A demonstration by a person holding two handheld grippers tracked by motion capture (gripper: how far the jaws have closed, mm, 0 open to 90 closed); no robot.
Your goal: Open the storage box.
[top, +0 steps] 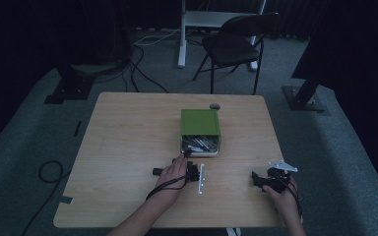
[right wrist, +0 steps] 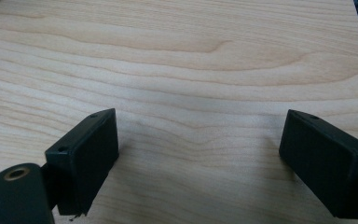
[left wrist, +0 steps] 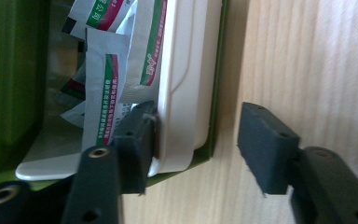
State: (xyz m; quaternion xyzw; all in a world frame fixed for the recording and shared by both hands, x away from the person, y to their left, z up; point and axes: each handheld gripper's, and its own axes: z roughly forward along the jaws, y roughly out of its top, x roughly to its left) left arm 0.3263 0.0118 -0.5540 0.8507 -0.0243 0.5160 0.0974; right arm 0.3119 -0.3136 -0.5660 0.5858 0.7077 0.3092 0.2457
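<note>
Left hand: seen left of centre in the high view, forearm entering from the bottom edge, reaching toward the box.
Left gripper: two matte black block jaws held wide apart; one jaw is set inside the tray's rim against its wall, the other over bare wood; nothing is clamped.
Box: one, green, rectangular, at the frame's centre, open end toward the person.
Tray: one, smooth white plastic, rounded corners, seated inside the box.
Sachets: several, glossy white with green and red bands; count cannot be told.
Table: one, pale wood-grain top, rounded corners.
Right gripper: jaws spread wide over bare wood, empty; gripped by the hand at the lower right of the high view.
</note>
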